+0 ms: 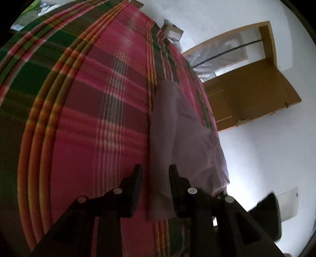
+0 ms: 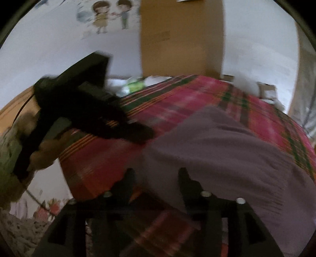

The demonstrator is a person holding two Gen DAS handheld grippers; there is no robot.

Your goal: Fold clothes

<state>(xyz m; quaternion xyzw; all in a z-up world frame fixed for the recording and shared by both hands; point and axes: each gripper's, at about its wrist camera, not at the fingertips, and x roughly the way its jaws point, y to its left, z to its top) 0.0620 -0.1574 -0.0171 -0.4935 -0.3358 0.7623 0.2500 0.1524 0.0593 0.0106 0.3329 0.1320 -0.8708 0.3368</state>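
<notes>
A mauve garment lies spread near the edge of a bed covered in pink and green plaid. My left gripper is open, and the garment's long edge runs between its fingers. In the right wrist view the garment fills the right half of the plaid bed. My right gripper is open over the garment's near edge, with cloth between its fingers. The left gripper, held by a hand, reaches the garment's left corner; it is blurred. The right gripper's body shows dark at the lower right.
A wooden door frame and panel stand against the white wall past the bed. A tall cardboard box rises behind the bed, with small boxes and bags at its far side. A cartoon sticker is on the wall.
</notes>
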